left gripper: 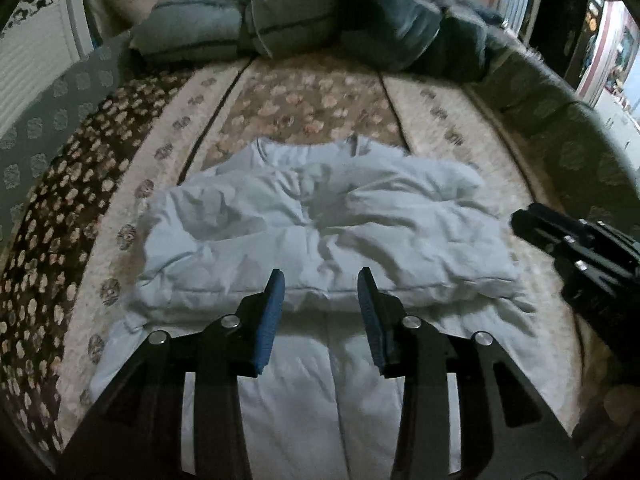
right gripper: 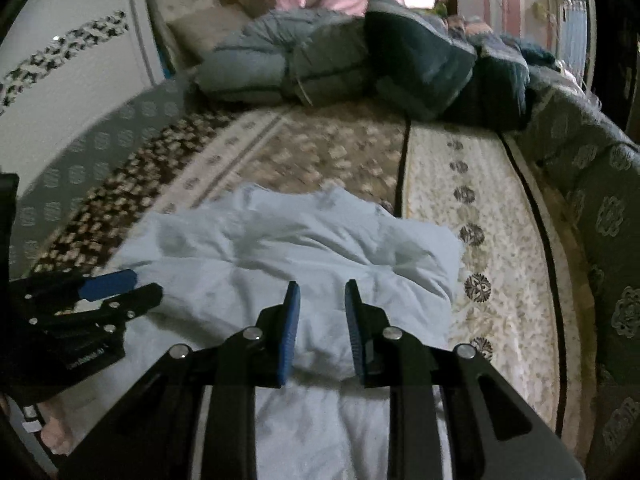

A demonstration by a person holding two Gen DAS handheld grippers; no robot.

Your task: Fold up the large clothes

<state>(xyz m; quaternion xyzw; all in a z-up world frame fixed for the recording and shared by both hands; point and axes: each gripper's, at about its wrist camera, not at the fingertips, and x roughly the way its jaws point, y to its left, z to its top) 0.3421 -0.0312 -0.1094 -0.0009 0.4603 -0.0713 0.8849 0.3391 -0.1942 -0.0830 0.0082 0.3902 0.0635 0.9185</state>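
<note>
A large pale blue-white garment (left gripper: 320, 224) lies crumpled and partly folded on the patterned bedspread (left gripper: 312, 100); it also shows in the right wrist view (right gripper: 280, 248). My left gripper (left gripper: 321, 280) is open and empty, hovering just above the garment's near folded edge. My right gripper (right gripper: 319, 292) is open and empty, over the garment's right part. The right gripper shows at the right of the left wrist view (left gripper: 576, 248). The left gripper shows at the left of the right wrist view (right gripper: 92, 304).
Grey-blue pillows and folded quilts (left gripper: 304, 20) are piled at the head of the bed. A padded grey-green border (right gripper: 600, 208) runs along the bed's right side. A white cabinet (right gripper: 68, 92) stands at the left.
</note>
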